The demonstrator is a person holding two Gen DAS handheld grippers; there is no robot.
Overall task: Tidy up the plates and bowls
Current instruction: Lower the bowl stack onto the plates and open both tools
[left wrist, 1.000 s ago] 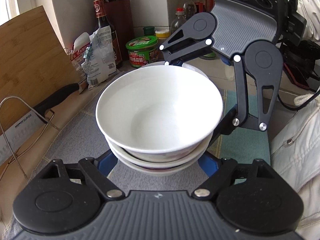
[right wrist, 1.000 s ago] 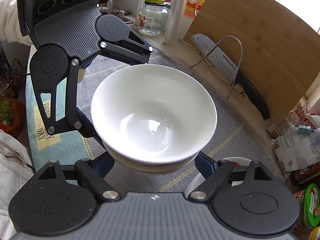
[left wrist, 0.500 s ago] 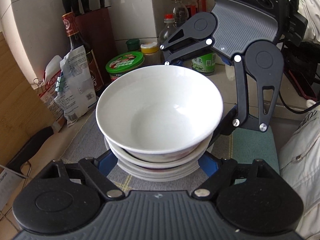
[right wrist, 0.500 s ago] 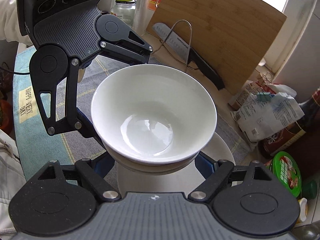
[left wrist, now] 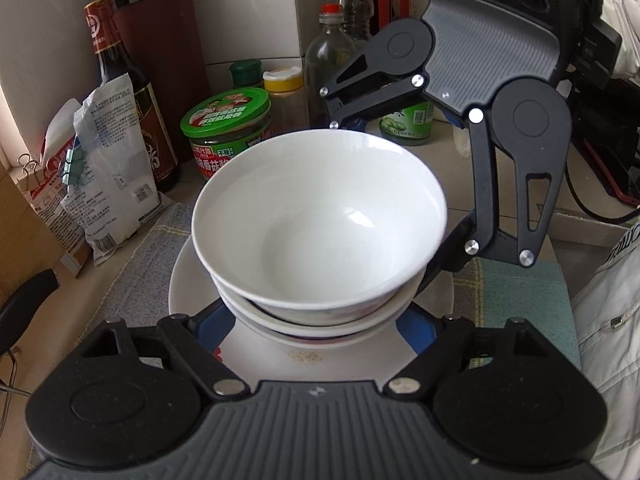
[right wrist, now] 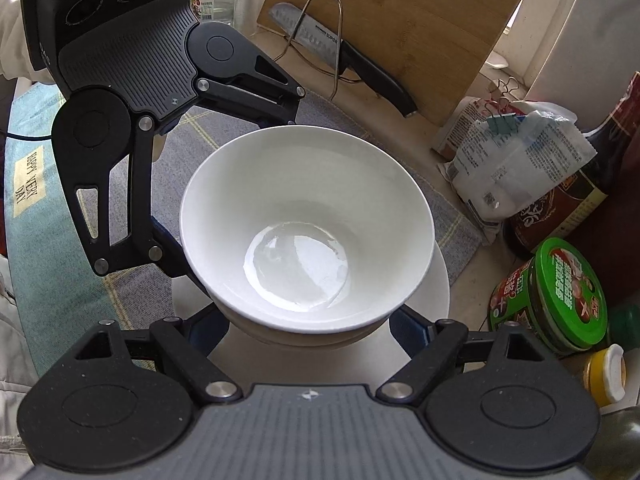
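The stack of bowls (left wrist: 320, 240) has been carried sideways across the worktop: a second ago it hung over bare grey mat, and now it sits directly above a white plate (left wrist: 192, 276), with the sauce bottle and green-lidded jar (left wrist: 226, 120) much nearer than before. That suggests the carry is about over and the next step is to lower the stack onto the plate. Both tongs are clenched on the stack from opposite sides, the left tongs (left wrist: 316, 320) gripping the lower bowls with their blue pads and the right tongs (right wrist: 308, 328) doing the same from the far side; neither has loosened over the move. Counting: three nested bowls show by their rims in the left view, one plate beneath, and whether more plates lie under it I cannot tell. One knife (right wrist: 344, 56) rests against the cutting board.
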